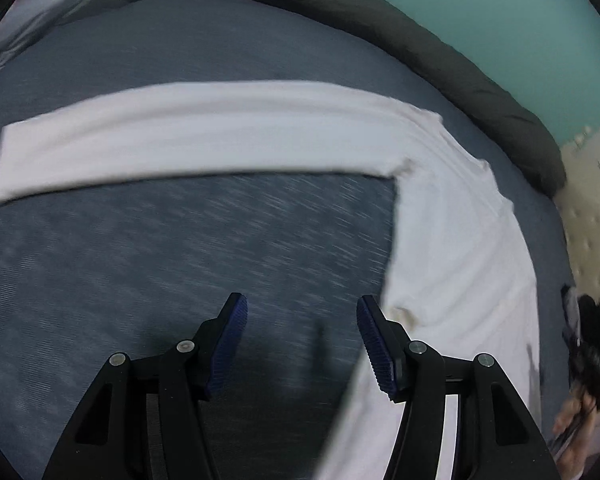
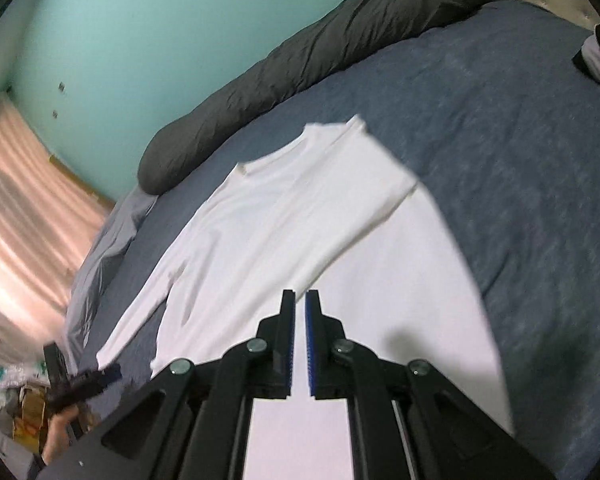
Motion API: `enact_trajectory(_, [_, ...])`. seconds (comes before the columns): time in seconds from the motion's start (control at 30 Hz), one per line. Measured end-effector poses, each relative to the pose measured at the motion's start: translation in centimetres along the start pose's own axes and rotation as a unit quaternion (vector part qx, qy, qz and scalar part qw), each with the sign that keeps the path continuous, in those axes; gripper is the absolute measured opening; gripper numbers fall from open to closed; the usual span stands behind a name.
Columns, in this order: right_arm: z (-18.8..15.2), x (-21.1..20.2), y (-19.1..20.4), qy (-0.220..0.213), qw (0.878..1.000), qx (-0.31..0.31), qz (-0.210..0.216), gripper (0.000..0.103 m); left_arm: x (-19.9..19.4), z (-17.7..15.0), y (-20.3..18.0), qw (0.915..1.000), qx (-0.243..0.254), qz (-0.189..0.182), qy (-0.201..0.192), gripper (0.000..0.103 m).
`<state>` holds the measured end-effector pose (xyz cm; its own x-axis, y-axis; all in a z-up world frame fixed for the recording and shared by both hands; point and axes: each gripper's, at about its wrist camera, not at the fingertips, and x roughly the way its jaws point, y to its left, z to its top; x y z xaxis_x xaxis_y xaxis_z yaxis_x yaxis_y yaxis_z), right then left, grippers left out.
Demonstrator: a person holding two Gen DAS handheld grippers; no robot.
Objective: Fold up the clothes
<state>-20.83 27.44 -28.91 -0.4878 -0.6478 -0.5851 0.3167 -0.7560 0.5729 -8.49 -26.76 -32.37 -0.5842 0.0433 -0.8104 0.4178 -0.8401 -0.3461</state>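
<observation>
A white long-sleeved shirt (image 2: 284, 216) lies flat on a dark blue bed cover (image 2: 500, 152). In the left wrist view its left sleeve (image 1: 172, 136) stretches out sideways and its body (image 1: 460, 264) runs down the right. My left gripper (image 1: 302, 312) is open and empty above the bare cover beside the shirt's side edge. My right gripper (image 2: 300, 300) has its jaws nearly closed with a thin gap, holding nothing, above the shirt's body. The shirt's right sleeve (image 2: 380, 200) lies folded across the body.
A dark grey rolled duvet (image 2: 300, 64) lines the far side of the bed under a teal wall (image 2: 160, 20). A light grey sheet (image 2: 100, 248) hangs at the bed edge. The other gripper and hand show at the frame edges (image 2: 72, 388).
</observation>
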Motion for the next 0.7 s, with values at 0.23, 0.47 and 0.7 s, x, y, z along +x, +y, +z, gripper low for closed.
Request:
enact_trajectory(0.23, [-3.2, 1.6, 2.0, 0.012, 1.000, -0.019, 0.019, 0.006, -2.6, 2.0, 7.2, 0.9968, -0.065, 0.045, -0.016, 0.061])
enact_trajectory(0.47, [-4.6, 2.3, 2.6, 0.011, 0.999, -0.018, 0.032, 0.009, -4.3, 4.2, 14.2, 0.9872, -0.112, 0.109, -0.034, 0.065])
enact_trajectory(0.7, [-5.5, 3.2, 2.5, 0.018, 0.999, -0.017, 0.034, 0.026, -5.4, 5.6, 18.6, 0.9789, -0.154, 0.125, -0.051, 0.066])
